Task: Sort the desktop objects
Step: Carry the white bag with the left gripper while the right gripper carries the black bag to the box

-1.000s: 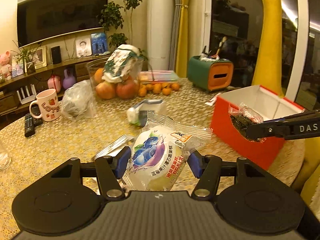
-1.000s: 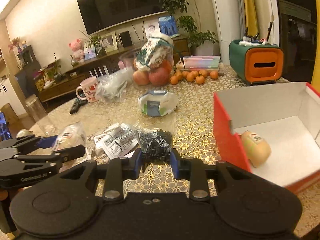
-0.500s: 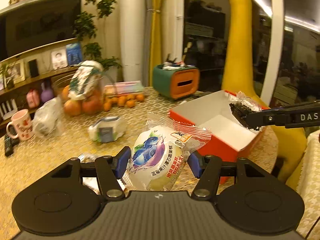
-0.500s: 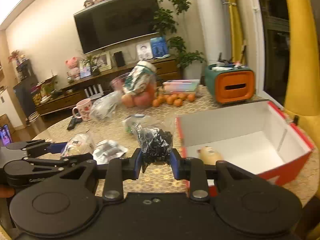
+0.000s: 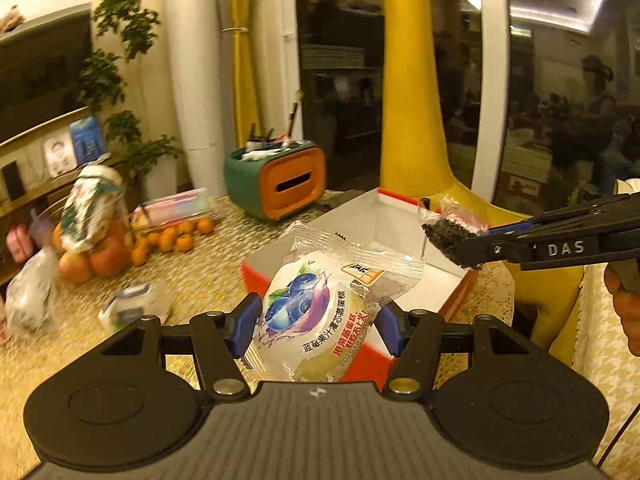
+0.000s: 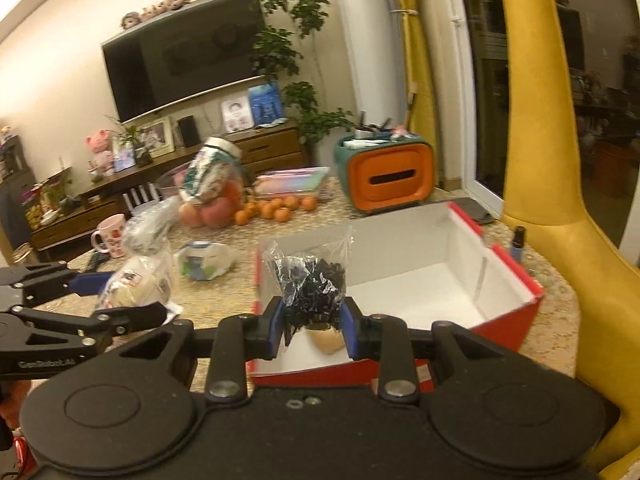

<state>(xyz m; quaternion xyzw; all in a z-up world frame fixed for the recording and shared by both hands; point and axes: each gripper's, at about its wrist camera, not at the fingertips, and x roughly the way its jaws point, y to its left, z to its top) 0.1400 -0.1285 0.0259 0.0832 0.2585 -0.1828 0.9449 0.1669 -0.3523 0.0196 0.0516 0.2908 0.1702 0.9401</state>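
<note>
Two packets ride toward a red box (image 6: 532, 304) on a cluttered living-room surface (image 5: 192, 268), each carried in hand-held tongs. The left tongs (image 5: 316, 330) are closed on a blueberry cake packet (image 5: 320, 312), its round body pinched between the blue pads and its crimped top edge standing up above them; in the left wrist view it sits in front of the box's near red wall. The right tongs (image 6: 312, 326), set narrow, clamp the lower end of a small clear bag of dark pieces (image 6: 314, 284), which in the right wrist view hangs over the near end of the box's white floor, directly above a pale wrapped item (image 6: 328, 342) already lying inside. The step in hand appears to be the drop into the box. To do it well, each packet likely wants carrying fully past the wall and over bare floor before release, low enough that the light film does not flutter out or catch on the rim. With both tongs converging on one opening, releasing one at a time, the right first since it looks closer in, would probably keep them from knocking together.
</note>
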